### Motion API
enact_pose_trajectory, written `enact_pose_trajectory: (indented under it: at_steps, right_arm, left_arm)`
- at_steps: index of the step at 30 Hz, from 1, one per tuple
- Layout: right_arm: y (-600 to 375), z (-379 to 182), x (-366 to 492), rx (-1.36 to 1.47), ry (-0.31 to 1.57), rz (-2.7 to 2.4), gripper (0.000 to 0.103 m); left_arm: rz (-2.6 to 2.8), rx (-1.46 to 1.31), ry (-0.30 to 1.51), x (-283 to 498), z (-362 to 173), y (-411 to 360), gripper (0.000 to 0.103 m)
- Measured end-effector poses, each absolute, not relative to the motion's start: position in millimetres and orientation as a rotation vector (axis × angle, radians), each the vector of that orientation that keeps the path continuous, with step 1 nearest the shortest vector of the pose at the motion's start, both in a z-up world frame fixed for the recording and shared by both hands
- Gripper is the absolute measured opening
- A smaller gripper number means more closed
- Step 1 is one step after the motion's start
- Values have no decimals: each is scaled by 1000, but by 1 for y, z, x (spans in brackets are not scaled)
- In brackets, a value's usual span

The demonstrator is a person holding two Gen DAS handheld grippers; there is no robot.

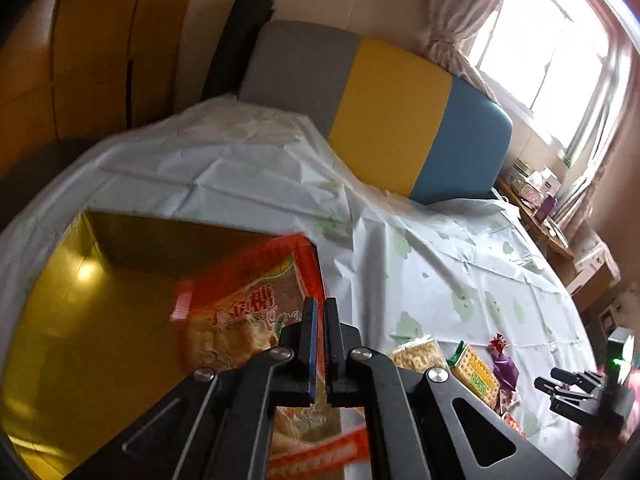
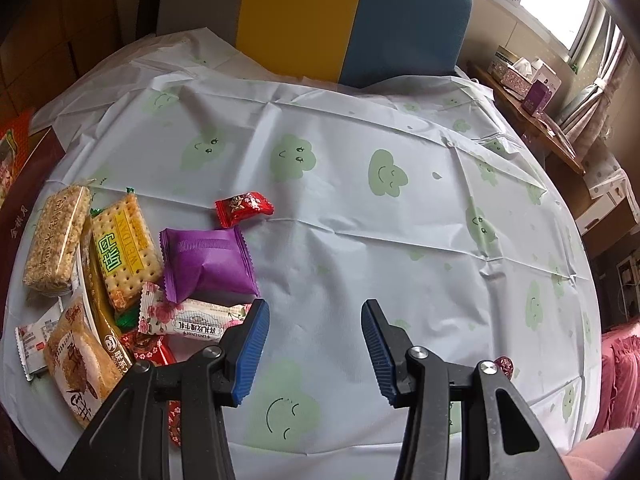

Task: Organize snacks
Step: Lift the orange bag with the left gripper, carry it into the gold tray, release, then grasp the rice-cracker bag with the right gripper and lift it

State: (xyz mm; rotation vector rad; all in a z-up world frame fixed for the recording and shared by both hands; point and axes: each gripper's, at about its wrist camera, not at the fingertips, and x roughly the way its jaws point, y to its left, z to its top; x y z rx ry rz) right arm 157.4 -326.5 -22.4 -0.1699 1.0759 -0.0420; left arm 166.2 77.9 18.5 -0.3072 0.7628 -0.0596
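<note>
My left gripper (image 1: 320, 304) is shut on the right edge of a large orange snack bag (image 1: 248, 312), which hangs tilted over the open gold-lined box (image 1: 80, 320). The bag's lower part shows below the fingers. My right gripper (image 2: 316, 308) stands open above bare tablecloth, nothing between its blue pads; in the left wrist view it is at the far right (image 1: 560, 388). Just left of it lies a pile of snacks: a purple packet (image 2: 208, 264), a red candy (image 2: 244, 208), a yellow cracker pack (image 2: 120, 252), a rice bar (image 2: 56, 240) and a floral white packet (image 2: 188, 320).
A white tablecloth (image 2: 360, 240) with green smiley clouds covers the table. The box's dark red outer wall (image 2: 24, 184) is at the left edge. A grey, yellow and blue chair back (image 1: 400, 112) stands behind the table. A cluttered wooden shelf (image 2: 528, 80) is at the right.
</note>
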Motion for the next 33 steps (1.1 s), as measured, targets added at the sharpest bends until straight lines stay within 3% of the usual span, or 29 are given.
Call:
enact_pose_trajectory:
  at_steps: [8,12,18,20,22,26,31,33]
  right_arm:
    - [-323,-22,156,-184,1071,-42,49]
    - [-319,-18,153,-188,1056,-24,49]
    - [-302,-10,147,-171,1032,53,50]
    - [-291,-8,145,-166,1024,91,52]
    - [-278,-5,144,-157,1024,140,62]
    - [-244,-4,145,-136,1048,244,69]
    - [-184,1,154,-154,1037,377,85]
    - [-163,-1,158,-186,1047,412,85]
  left_arm:
    - [-35,-254,731,135,18,73,4]
    - [-57,-202,721,110,18,56,14]
    - [-156,-112,724,65,12,16,17]
    - [-209,-79,738,51,8,2,21]
    - [-256,-48,749,37,0,-9,22]
    - [-324,-9,786,20,-18,-23,22]
    - [-392,43,797,2,-36,-36,25]
    - [-397,54,802,-1,-42,-39,27]
